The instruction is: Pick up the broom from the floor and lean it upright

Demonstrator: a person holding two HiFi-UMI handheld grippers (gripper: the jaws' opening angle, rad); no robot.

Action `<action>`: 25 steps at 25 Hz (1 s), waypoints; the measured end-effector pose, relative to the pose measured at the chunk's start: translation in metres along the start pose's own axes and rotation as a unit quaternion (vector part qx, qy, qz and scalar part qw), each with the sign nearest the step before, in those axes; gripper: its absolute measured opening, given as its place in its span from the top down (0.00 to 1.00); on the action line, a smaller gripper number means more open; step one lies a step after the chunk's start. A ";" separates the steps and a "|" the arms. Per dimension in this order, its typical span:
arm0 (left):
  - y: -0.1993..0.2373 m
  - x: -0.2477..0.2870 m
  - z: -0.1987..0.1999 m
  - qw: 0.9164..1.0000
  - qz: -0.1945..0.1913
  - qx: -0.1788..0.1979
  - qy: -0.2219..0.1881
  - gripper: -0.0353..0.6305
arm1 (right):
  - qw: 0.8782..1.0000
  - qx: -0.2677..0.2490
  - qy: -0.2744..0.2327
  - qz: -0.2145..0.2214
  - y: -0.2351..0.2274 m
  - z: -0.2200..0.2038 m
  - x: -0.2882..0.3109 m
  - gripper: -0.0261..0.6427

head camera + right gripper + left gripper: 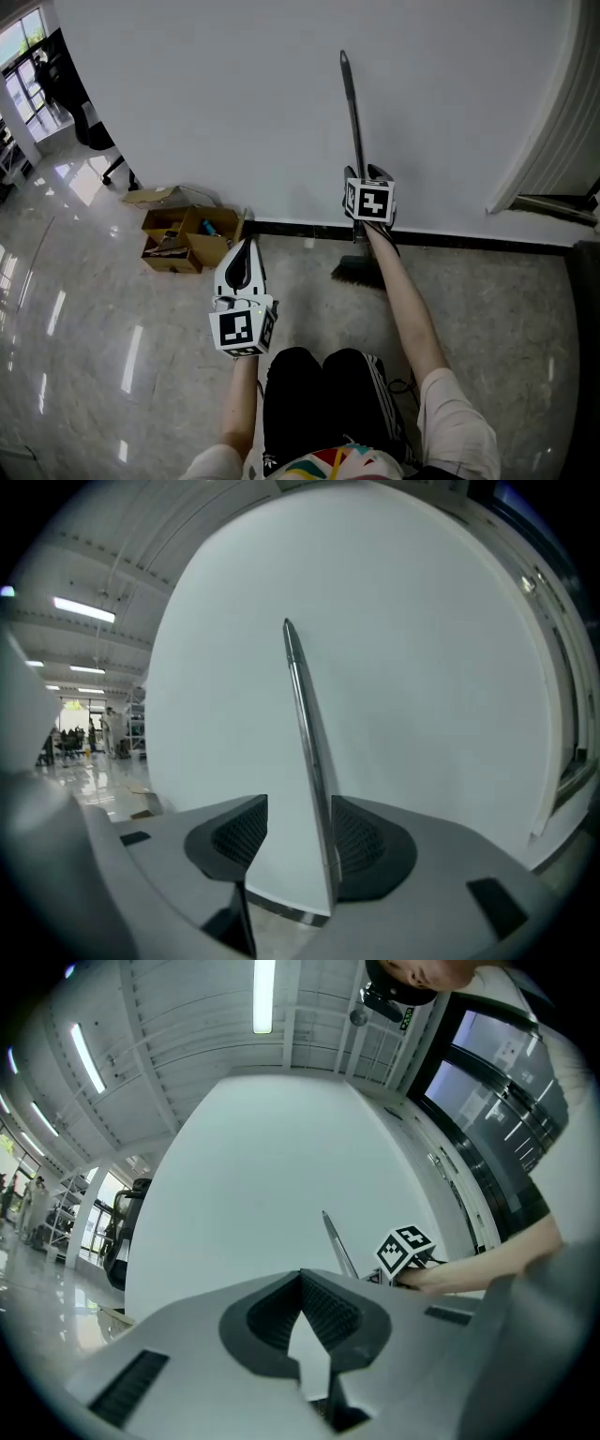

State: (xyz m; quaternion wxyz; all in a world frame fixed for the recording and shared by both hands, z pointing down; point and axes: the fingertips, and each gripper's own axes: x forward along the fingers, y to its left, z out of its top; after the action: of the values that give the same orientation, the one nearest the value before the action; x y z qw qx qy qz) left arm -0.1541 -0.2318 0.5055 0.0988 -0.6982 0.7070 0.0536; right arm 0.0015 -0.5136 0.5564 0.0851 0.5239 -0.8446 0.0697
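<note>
The broom stands upright, its thin dark handle [353, 122] leaning on the white wall and its bristle head [358, 272] on the floor by the baseboard. My right gripper [364, 172] is at the handle's lower half. In the right gripper view the handle [305, 724] runs up between the open jaws of the right gripper [298, 832], close to the right pad, with a clear gap to the left pad. My left gripper [242, 244] hangs over the floor, left of the broom, tips together, holding nothing. The left gripper view shows the left gripper [302, 1277] and the handle [336, 1241] beyond.
An open cardboard box [192, 236] with odds and ends sits against the wall at the left. A black baseboard [469, 239] runs along the wall. A black office chair [98, 141] stands far left. The person's dark-trousered legs [328, 394] are below the grippers.
</note>
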 end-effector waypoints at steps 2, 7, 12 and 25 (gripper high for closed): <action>-0.006 0.005 -0.002 1.000 -0.006 -0.012 0.000 0.88 | 0.999 0.009 0.000 0.033 0.016 -0.001 -0.020 0.67; -0.026 0.018 -0.012 0.999 -0.031 -0.034 0.007 0.88 | 0.995 0.017 -0.046 0.092 0.051 -0.005 -0.091 0.94; -0.035 0.035 -0.028 0.998 -0.044 -0.048 0.015 0.88 | 0.992 0.021 -0.041 0.116 0.070 -0.031 -0.126 0.94; 0.001 0.047 0.237 0.997 -0.009 -0.063 0.050 0.88 | 0.982 0.034 0.032 0.182 0.146 0.204 -0.253 0.94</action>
State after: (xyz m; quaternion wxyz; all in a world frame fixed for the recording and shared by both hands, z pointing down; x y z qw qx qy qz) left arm -0.1401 -0.2270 0.2648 0.0199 -0.7110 0.7002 0.0625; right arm -0.0340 -0.2704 0.2988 0.0802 0.3615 -0.9199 0.1293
